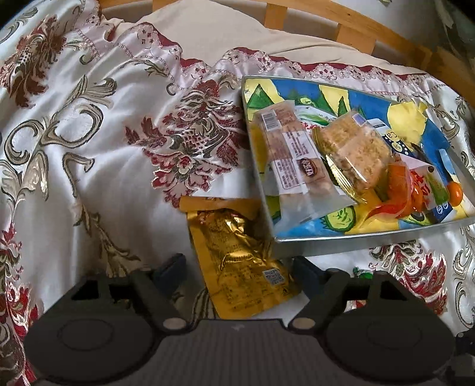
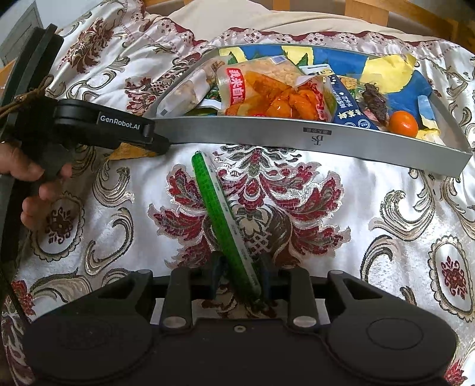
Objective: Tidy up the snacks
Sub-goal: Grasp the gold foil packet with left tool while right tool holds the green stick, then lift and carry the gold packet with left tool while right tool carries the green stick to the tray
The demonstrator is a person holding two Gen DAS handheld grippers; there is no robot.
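Observation:
A gold foil snack pouch lies on the floral cloth, just left of the metal tray. My left gripper is open, its fingers either side of the pouch's near end. The tray holds several snacks: a long clear pack, a crumbly bar, an orange pack and a small orange. My right gripper is shut on a long green stick pack, which points toward the tray's wall. The left gripper also shows in the right wrist view, at the tray's left corner.
The floral satin cloth covers a soft surface. A beige pillow and a wooden slatted headboard lie behind the tray. A hand holds the left gripper's handle.

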